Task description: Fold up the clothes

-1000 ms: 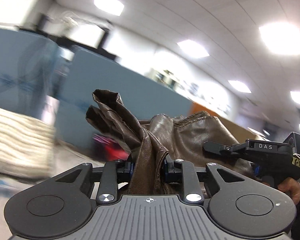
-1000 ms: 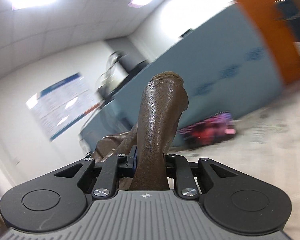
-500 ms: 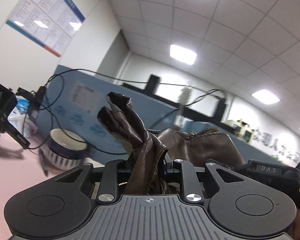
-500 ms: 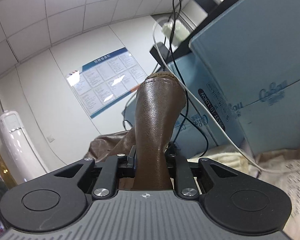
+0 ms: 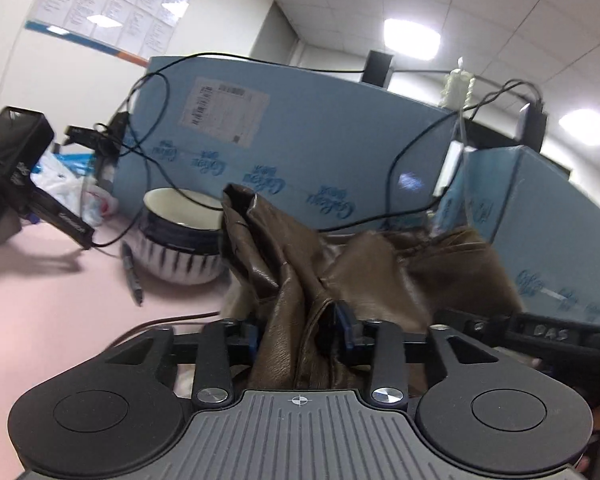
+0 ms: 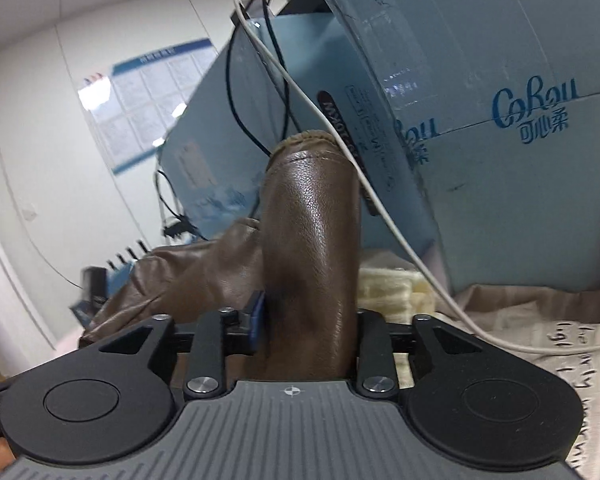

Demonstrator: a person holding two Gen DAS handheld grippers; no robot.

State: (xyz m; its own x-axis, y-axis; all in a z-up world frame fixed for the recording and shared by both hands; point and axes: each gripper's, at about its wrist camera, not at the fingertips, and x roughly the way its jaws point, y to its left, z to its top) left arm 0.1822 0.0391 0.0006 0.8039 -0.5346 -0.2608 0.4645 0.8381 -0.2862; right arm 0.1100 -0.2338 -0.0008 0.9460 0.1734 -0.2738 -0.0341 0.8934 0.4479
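A brown leather garment (image 5: 380,272) hangs bunched between my two grippers above a pink table (image 5: 40,312). In the left wrist view my left gripper (image 5: 300,328) has its jaws opening; a crumpled fold still stands between them, with a dark gap beside the right pad. In the right wrist view a smooth leather sleeve (image 6: 312,220) stands upright in my right gripper (image 6: 308,320). Those jaws are opening too, but the leather fills the whole gap and touches both pads. The other gripper's black body (image 5: 548,334) shows at the right of the left view.
A striped bowl (image 5: 180,240) and a pen (image 5: 134,276) lie on the table just beyond the garment. Blue cardboard boxes (image 5: 320,140) with draped cables wall off the back. A black device (image 5: 16,168) stands left. Cream knit (image 6: 388,292) and printed beige cloth (image 6: 540,340) lie right.
Both views swung from the ceiling and room down to the desk with the boxes and bowl. Both pairs of jaws have widened around the leather, the left more.
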